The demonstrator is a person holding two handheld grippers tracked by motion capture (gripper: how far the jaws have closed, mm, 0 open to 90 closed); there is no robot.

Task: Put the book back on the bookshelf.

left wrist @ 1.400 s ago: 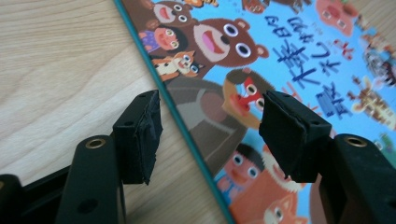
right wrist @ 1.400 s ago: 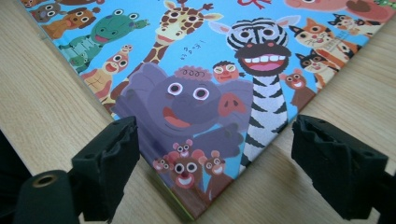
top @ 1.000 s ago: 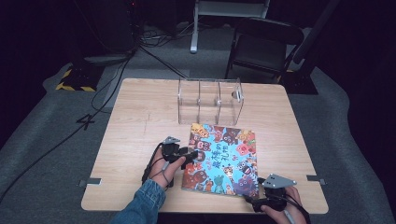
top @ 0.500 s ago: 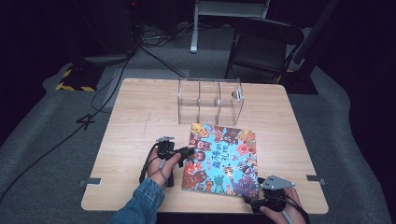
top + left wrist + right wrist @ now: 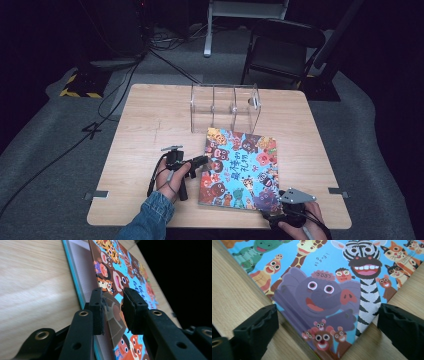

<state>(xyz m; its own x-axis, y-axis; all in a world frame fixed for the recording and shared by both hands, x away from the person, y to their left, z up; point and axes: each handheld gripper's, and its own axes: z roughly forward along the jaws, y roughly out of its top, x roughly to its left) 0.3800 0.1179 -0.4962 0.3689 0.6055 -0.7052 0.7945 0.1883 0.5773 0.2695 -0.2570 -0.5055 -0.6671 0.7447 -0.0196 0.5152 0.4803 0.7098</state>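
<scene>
Lying flat on the wooden table (image 5: 145,130), before the clear box (image 5: 225,106): picture book (image 5: 240,167). Closing on its lifted cover, left gripper (image 5: 113,306), apparently pinching. Spread wide astride its near corner, ungripping, right gripper (image 5: 327,327).

Light is falling from above onto the wooden table (image 5: 150,125), leaving it evenly bright while the floor and room around it are sinking into near black. The clear acrylic organizer (image 5: 225,107) is catching faint glints. In the left gripper view the near jaws are blurring and the right side is going black. In the right gripper view the picture book (image 5: 324,290) is showing bright and fairly sharp, the near jaws softening at the edges.
</scene>
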